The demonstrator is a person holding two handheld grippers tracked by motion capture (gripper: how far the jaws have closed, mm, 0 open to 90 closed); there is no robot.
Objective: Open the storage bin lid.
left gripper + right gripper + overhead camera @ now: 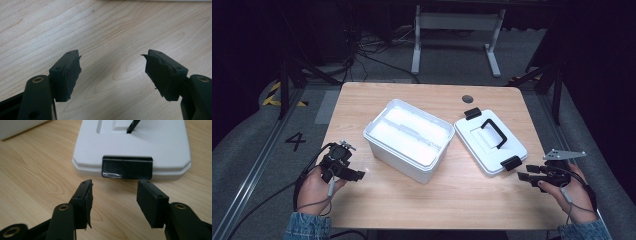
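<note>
A white plastic bin (408,138) stands open in the middle of the wooden table (447,195), with a white tray insert inside it. Its white lid (490,141) lies flat on the table to the right, black handle (494,133) up and a black latch (510,162) at the near end. My right gripper (523,175) is open just short of that latch (127,167), which lies right in front of the jaws (113,185). My left gripper (360,175) is open at the table's left front, near the bin's front corner, with bare wood between its jaws (112,58).
A second black latch (472,113) sits at the lid's far end. A dark round hole (467,98) is in the table's far side. Beyond the table are a white desk frame (457,30), cables on the floor and dark stands at both sides.
</note>
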